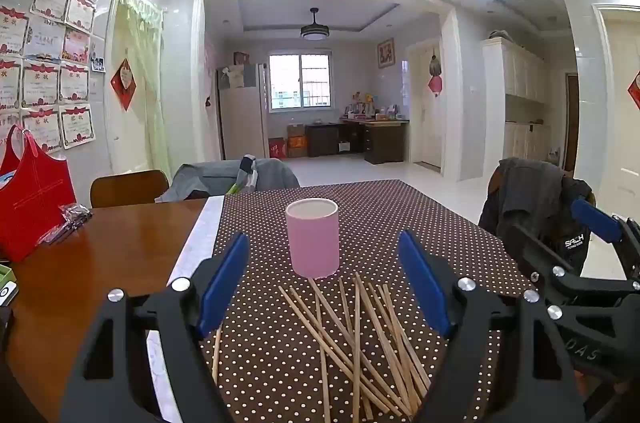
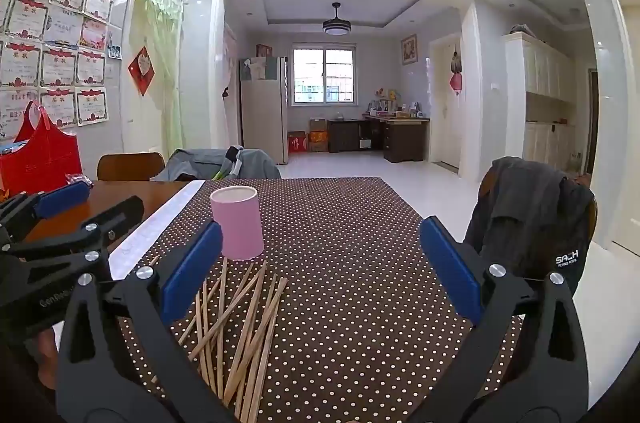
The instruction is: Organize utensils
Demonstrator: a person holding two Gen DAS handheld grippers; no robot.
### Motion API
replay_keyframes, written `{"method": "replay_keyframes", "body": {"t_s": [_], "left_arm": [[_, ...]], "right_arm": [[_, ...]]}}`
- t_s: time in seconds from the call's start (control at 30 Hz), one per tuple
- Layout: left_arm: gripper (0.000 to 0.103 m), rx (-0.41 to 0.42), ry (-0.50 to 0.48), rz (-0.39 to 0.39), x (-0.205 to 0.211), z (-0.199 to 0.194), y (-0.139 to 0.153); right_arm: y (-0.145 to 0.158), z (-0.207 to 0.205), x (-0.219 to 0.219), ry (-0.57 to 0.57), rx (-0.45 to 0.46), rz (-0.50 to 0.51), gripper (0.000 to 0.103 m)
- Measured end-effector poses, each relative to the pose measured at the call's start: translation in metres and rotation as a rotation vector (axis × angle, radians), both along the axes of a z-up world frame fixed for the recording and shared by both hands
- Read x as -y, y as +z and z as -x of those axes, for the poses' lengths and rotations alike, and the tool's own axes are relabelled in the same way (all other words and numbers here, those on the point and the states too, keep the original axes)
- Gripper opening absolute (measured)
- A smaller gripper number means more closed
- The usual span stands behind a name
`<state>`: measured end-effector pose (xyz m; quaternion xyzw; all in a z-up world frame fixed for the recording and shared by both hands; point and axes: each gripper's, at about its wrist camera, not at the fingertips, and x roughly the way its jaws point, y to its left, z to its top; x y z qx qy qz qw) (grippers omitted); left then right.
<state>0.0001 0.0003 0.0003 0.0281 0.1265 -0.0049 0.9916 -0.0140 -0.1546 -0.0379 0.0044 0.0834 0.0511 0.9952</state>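
Note:
A pink cylindrical holder (image 1: 313, 237) stands upright on the brown dotted tablecloth (image 1: 420, 223); it also shows in the right wrist view (image 2: 238, 222). Several wooden chopsticks (image 1: 360, 339) lie scattered in a loose pile in front of it, also seen in the right wrist view (image 2: 240, 327). My left gripper (image 1: 324, 279) is open and empty, hovering above the pile, jaws wide apart. My right gripper (image 2: 320, 263) is open and empty, to the right of the pile. Each gripper shows at the edge of the other's view: right (image 1: 576, 251), left (image 2: 76, 211).
A red bag (image 1: 28, 191) and small packets stand on the bare wooden table (image 1: 100, 263) at the left. Chairs draped with jackets stand at the far side (image 1: 236, 175) and the right side (image 1: 536, 207). A white runner strip (image 1: 200, 235) borders the cloth.

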Motion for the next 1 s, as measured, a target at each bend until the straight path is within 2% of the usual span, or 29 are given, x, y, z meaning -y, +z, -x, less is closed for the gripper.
{"method": "replay_keyframes", "body": {"t_s": [0.27, 1.0], "left_arm": [[0.076, -0.002, 0.001, -0.001, 0.001, -0.006, -0.014], [0.076, 0.0, 0.005, 0.003, -0.003, -0.002, -0.007]], "right_arm": [[-0.002, -0.003, -0.001, -0.001, -0.011, 0.001, 0.097], [0.0, -0.004, -0.002, 0.001, -0.011, 0.0, 0.097]]}}
